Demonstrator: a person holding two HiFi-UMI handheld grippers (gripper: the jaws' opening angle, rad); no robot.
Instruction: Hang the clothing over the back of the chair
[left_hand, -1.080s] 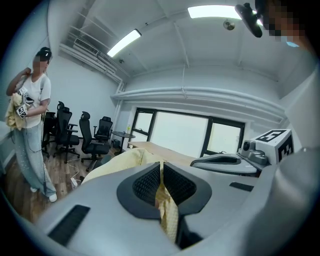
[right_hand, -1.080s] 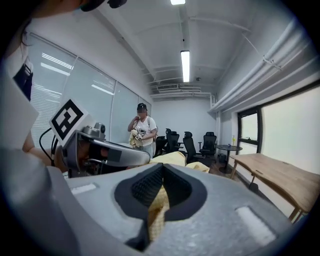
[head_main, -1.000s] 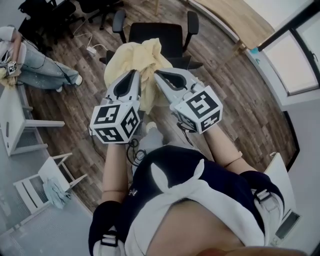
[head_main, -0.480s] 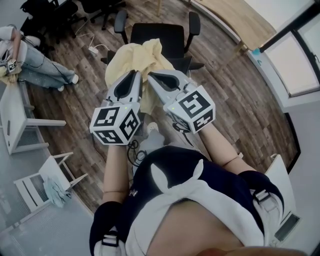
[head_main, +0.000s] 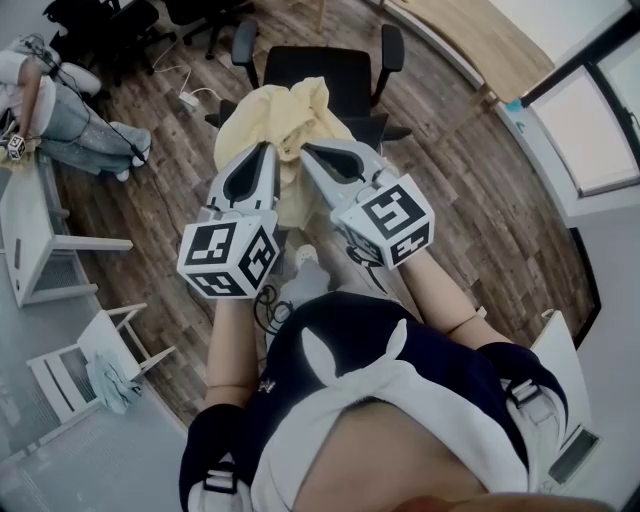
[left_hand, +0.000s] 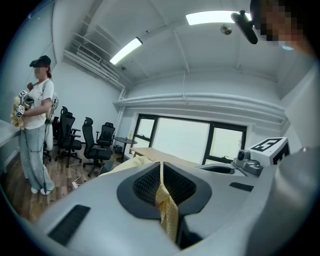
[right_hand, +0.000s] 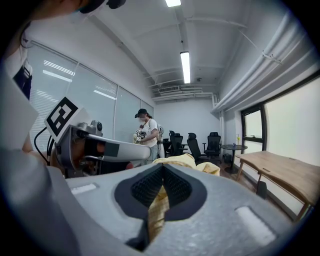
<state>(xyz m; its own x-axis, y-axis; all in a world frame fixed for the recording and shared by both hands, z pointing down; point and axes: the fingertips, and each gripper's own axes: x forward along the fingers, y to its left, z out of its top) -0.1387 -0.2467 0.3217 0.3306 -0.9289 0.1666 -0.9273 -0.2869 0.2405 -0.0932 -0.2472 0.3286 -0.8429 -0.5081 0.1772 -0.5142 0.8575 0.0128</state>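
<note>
On the wooden floor (head_main: 450, 200) in front of the person stands a black office chair (head_main: 335, 72). The yellow clothing (head_main: 262, 120) hangs bunched before it and hides part of the chair in the head view; whether cloth and chair touch cannot be told. The left tongs (head_main: 268, 150) and right tongs (head_main: 306, 152), side by side and near each other, are each clamped on a fold of the clothing, with a yellow strip pinched between their ribbed pads.

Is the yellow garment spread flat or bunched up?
Bunched up: the yellow garment shows crumpled folds, pinched in the left gripper and right gripper.
</note>
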